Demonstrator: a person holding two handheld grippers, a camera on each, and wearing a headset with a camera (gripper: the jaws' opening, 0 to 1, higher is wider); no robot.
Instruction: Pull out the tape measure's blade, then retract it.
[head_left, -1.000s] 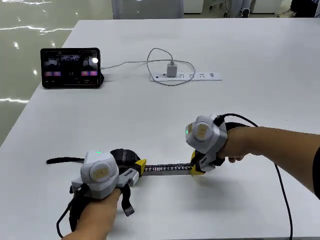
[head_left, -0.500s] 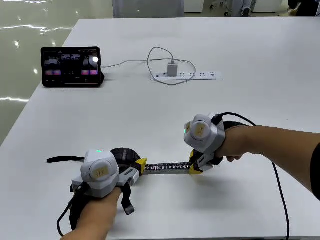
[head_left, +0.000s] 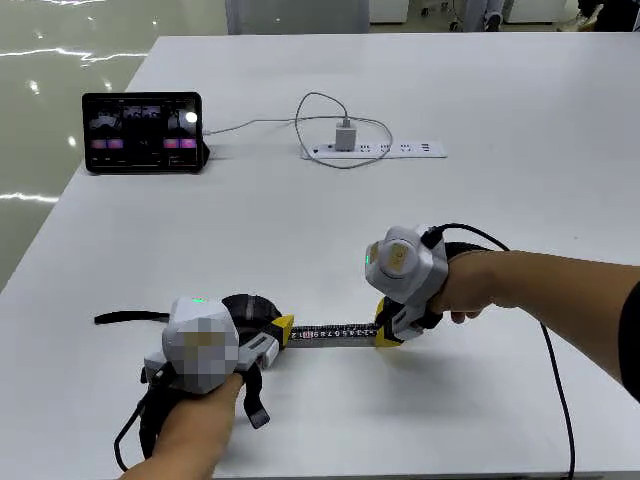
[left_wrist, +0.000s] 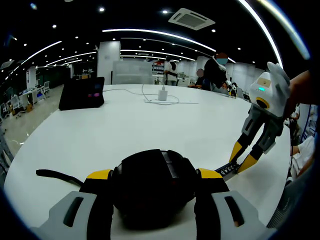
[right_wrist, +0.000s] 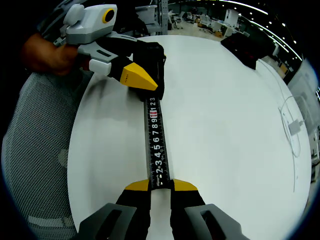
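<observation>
Right gripper view: numbered blade (right_wrist: 156, 150)

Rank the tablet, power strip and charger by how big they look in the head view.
1. tablet, largest by area
2. power strip, slightly longer but thin
3. charger, smallest
All sit similarly far away.

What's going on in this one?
Two handheld grippers are working a tape measure on a white table. The left gripper is shut around its black case, and the right gripper pinches the tip of the blade. A short length of blade is out, stretched between them.
</observation>
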